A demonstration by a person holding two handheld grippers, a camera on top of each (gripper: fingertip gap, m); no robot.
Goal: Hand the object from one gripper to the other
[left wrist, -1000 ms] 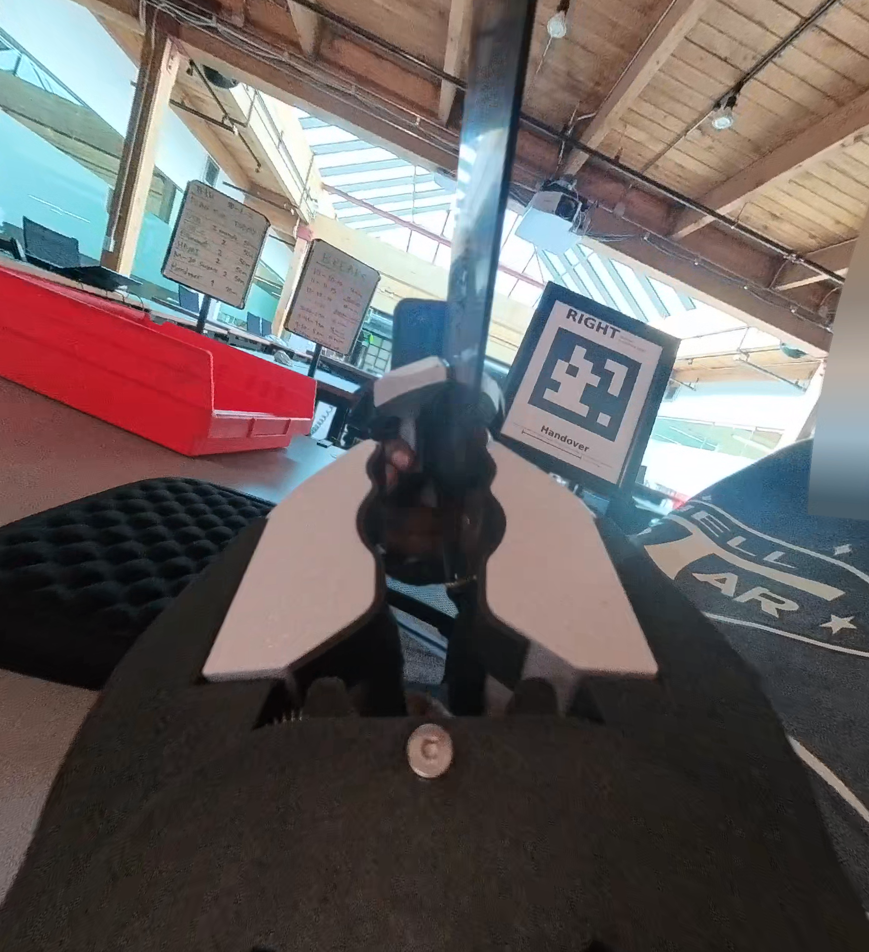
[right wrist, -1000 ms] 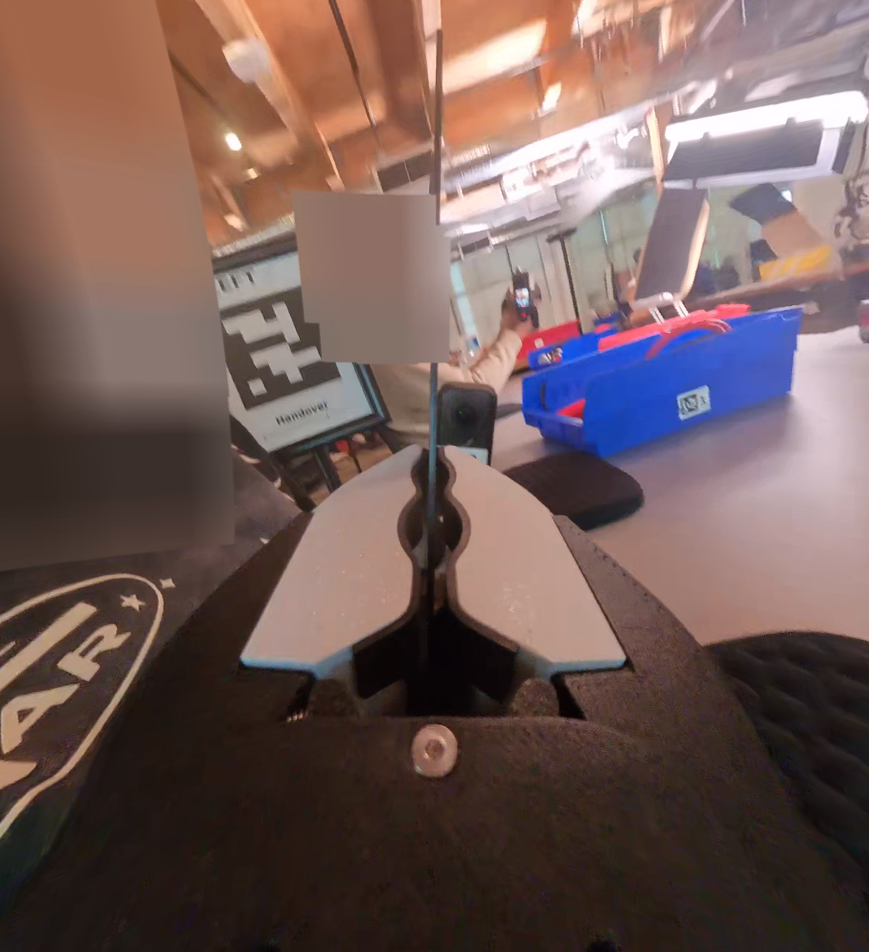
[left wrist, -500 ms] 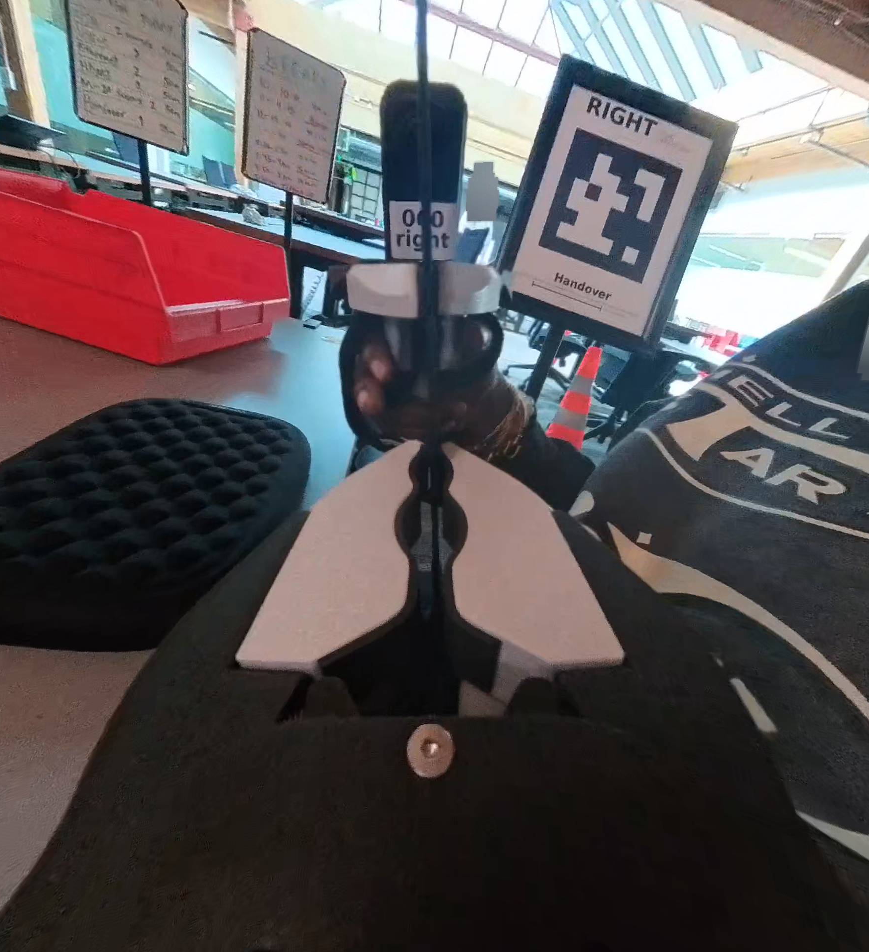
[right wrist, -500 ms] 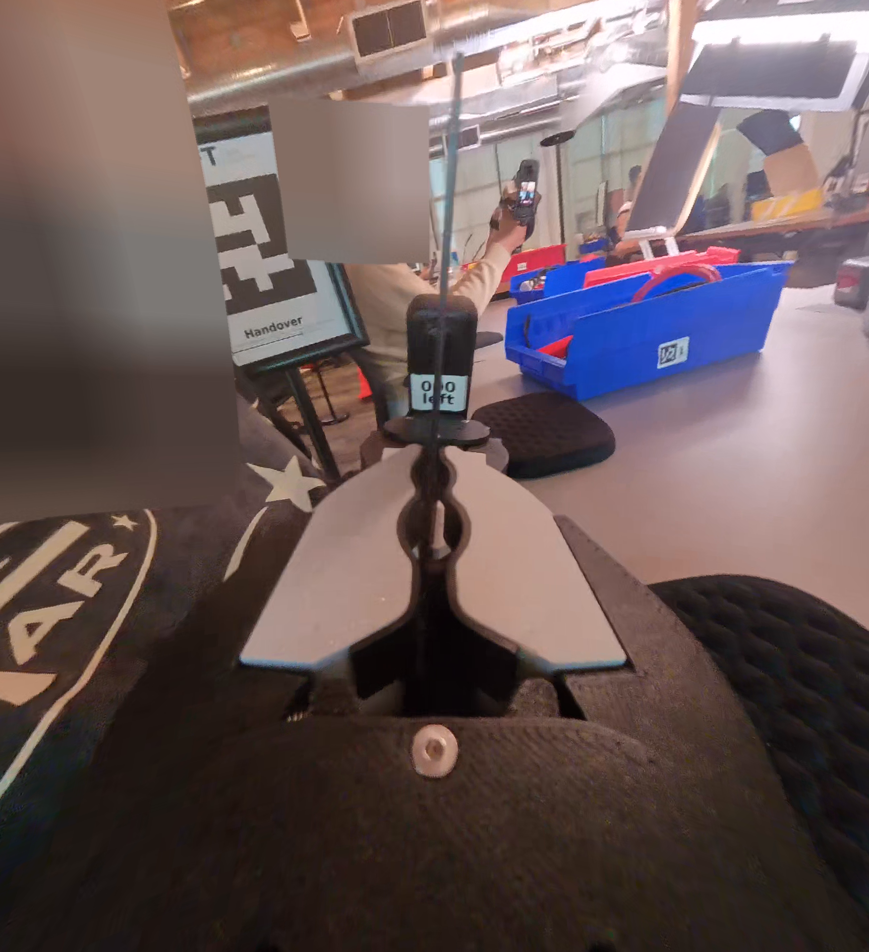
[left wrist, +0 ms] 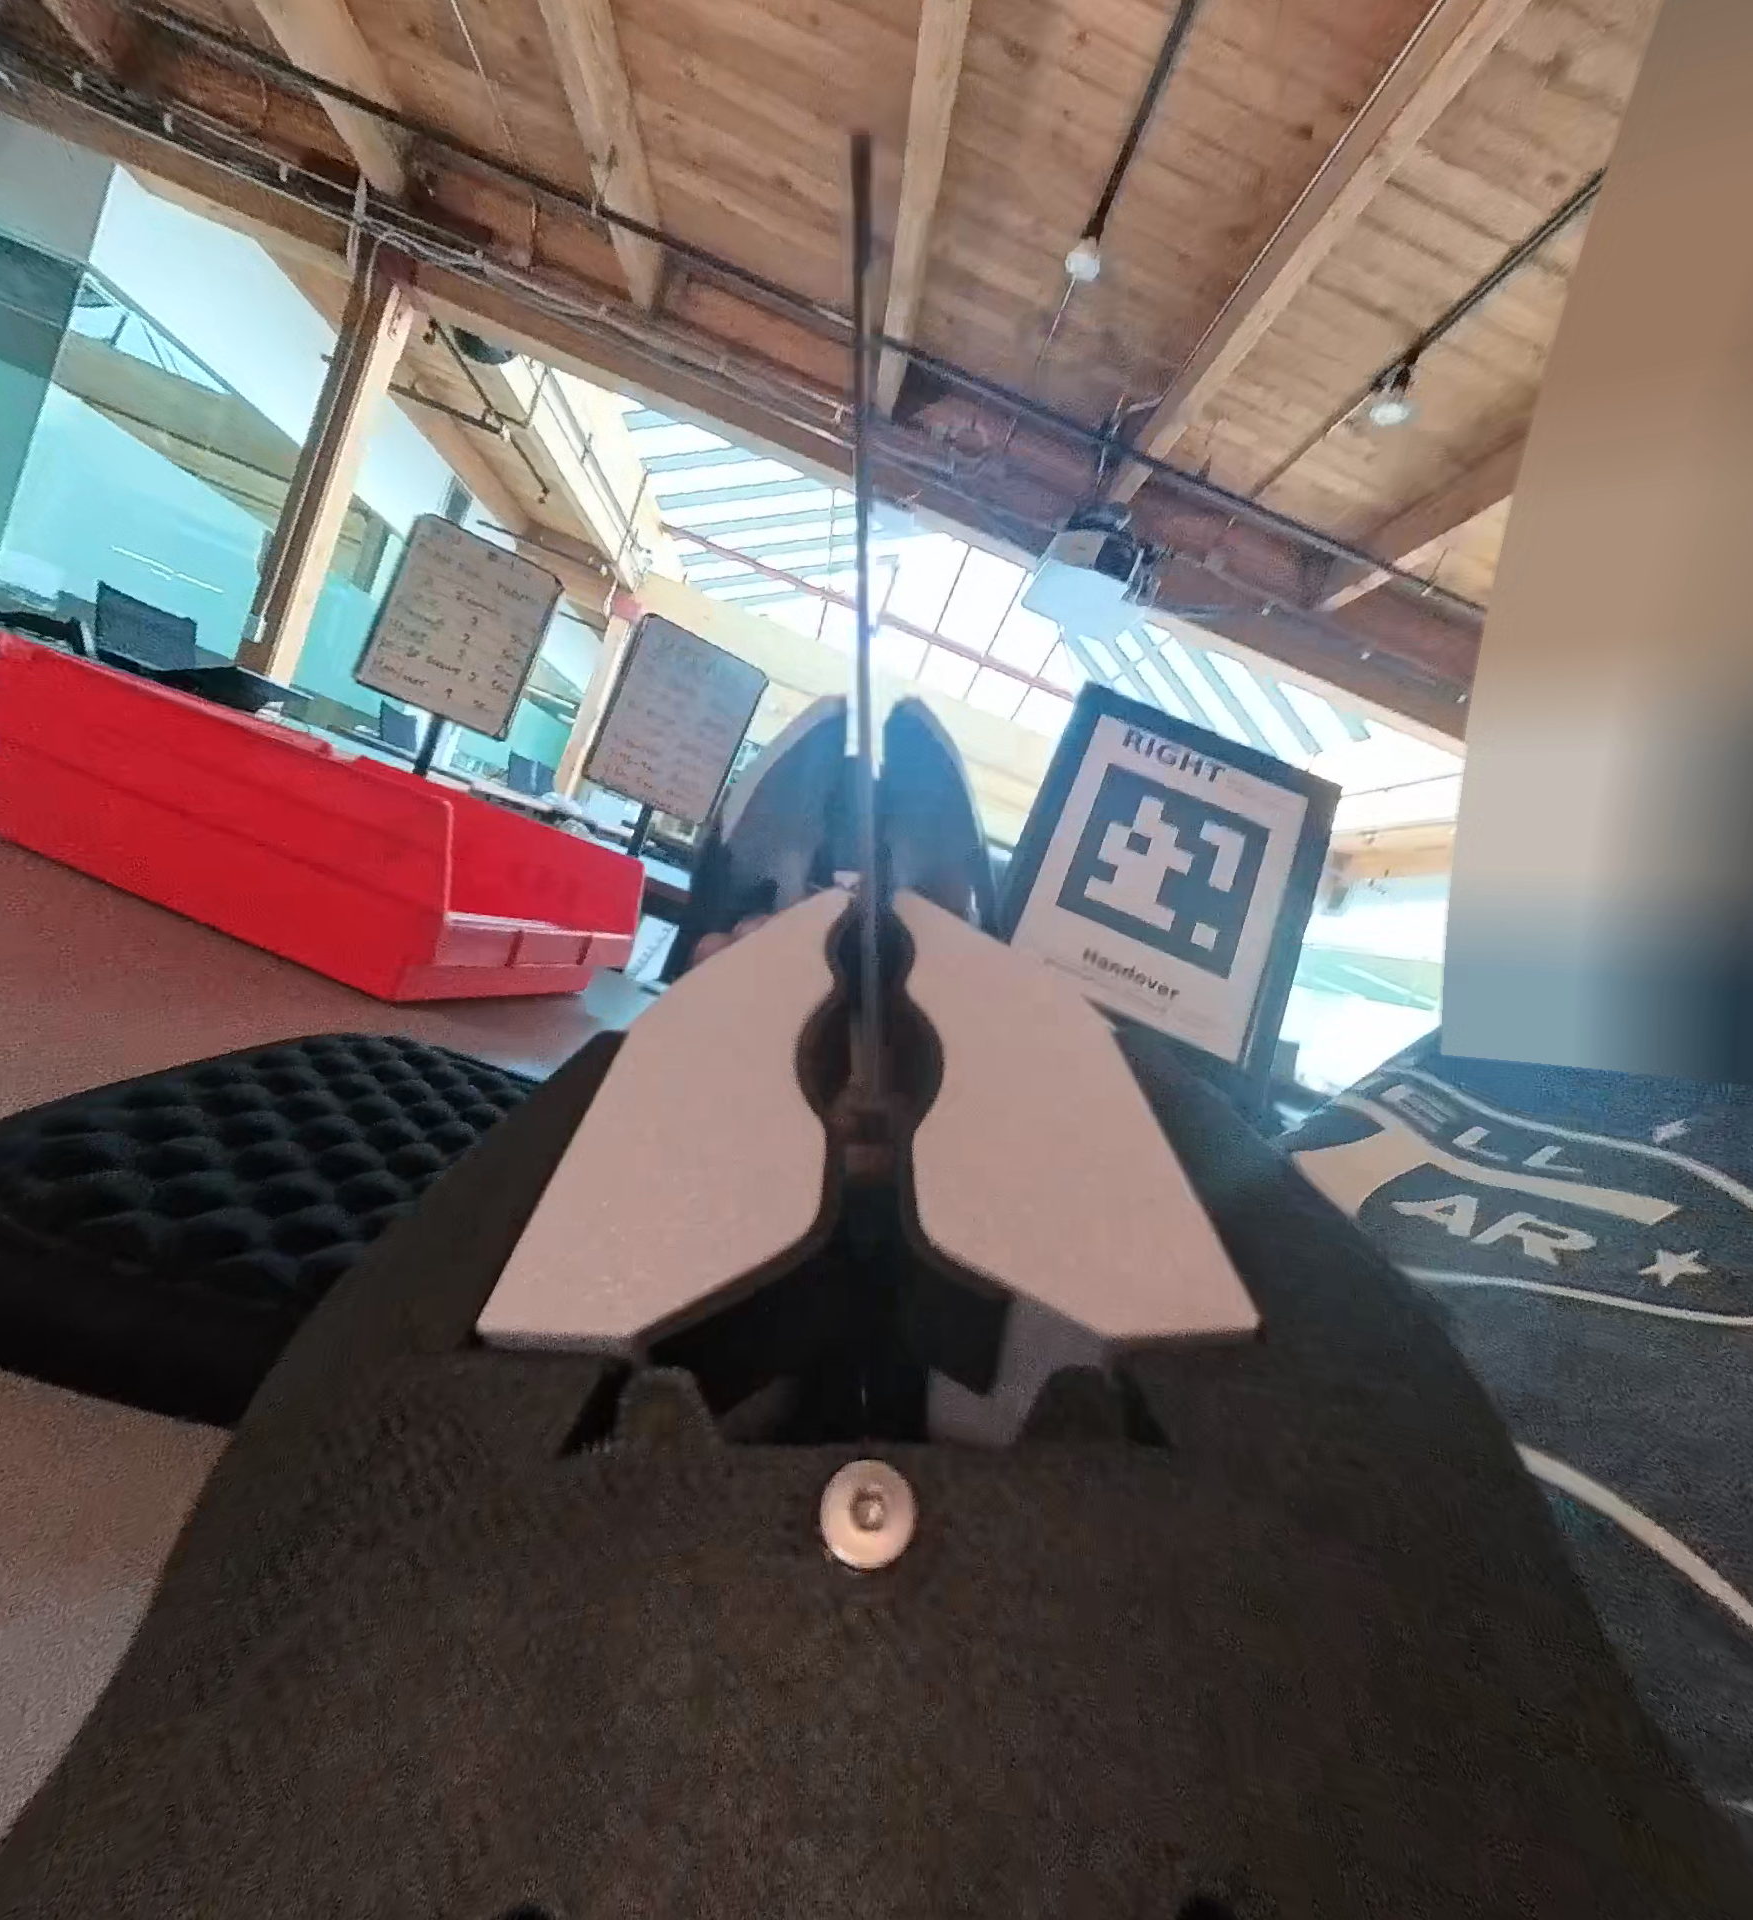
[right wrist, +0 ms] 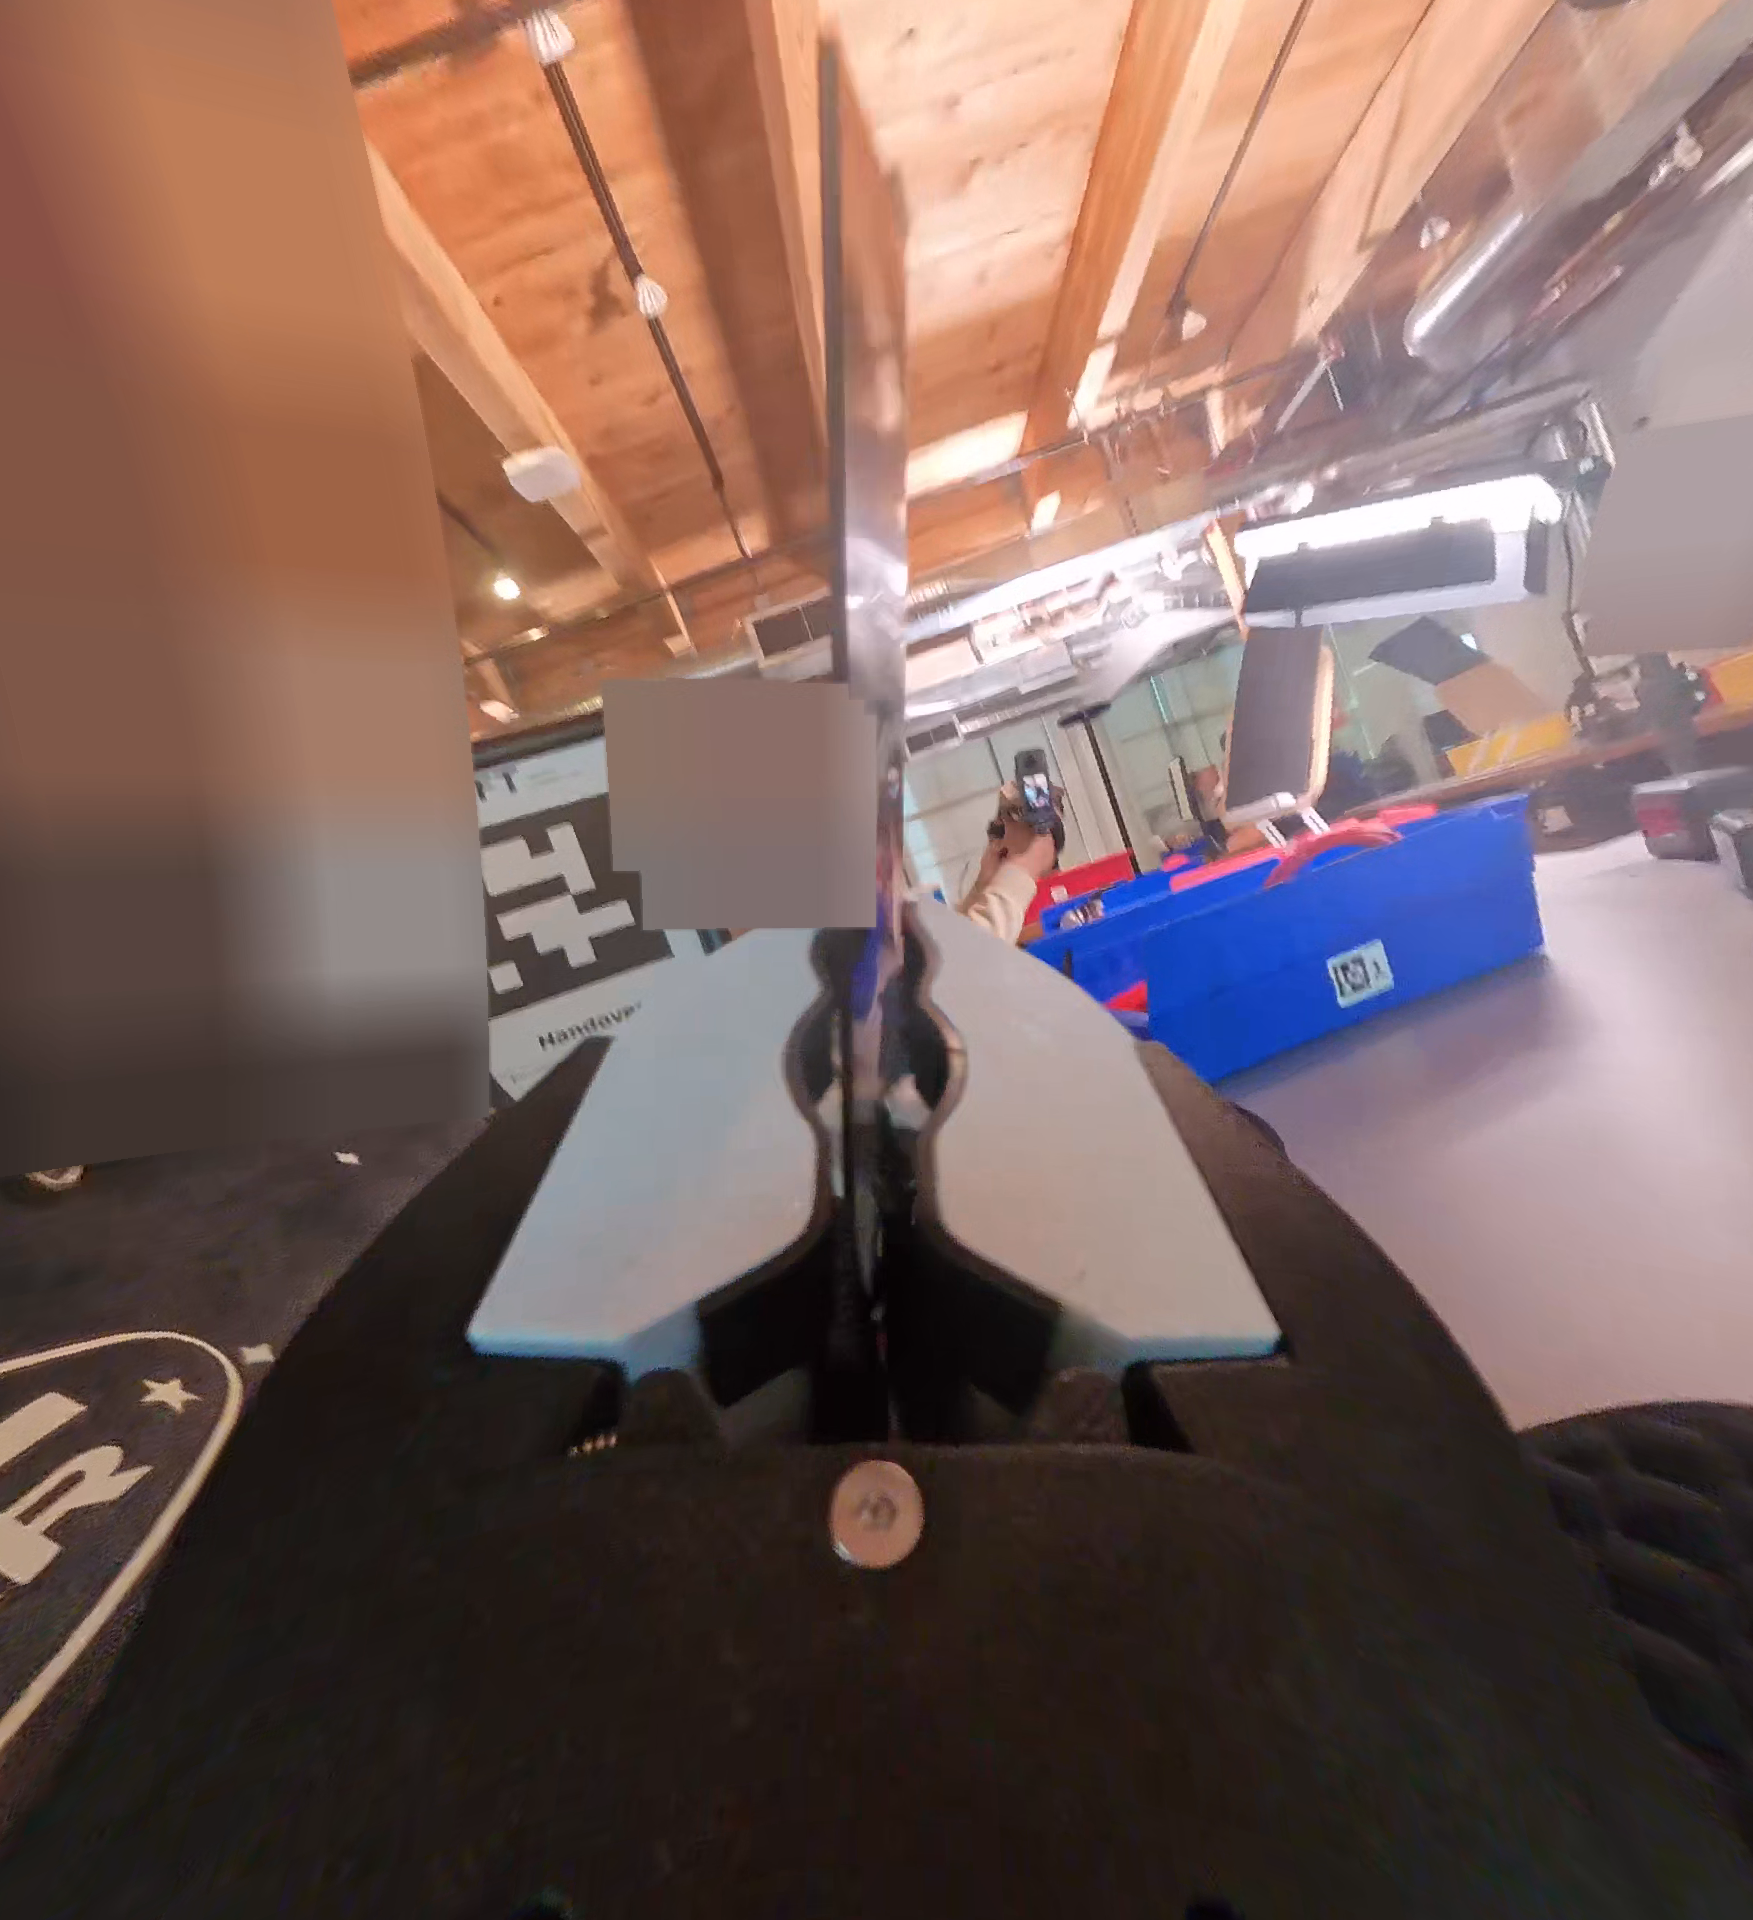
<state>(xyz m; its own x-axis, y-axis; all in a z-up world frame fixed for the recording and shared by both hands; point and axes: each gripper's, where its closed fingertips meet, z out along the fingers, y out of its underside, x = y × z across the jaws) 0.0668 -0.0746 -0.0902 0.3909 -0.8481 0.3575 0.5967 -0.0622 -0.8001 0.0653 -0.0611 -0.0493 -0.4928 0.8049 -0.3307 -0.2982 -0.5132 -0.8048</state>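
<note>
Object: a thin, flat metal blade (left wrist: 864,623), seen edge-on and upright, mirror-bright on its face in the right wrist view.
Left gripper (left wrist: 867,914): I had its fingers clenched on the blade's lower part.
Right gripper (right wrist: 887,925): fingers pressed together with the same blade (right wrist: 867,416) between them — both held it at once.
Handling: I judged it stiff, light and slippery, perhaps sharp-edged — best pinched flat on its faces, low down.
Surroundings: a red bin (left wrist: 259,831) and black foam pad (left wrist: 186,1153) lay on the table.
</note>
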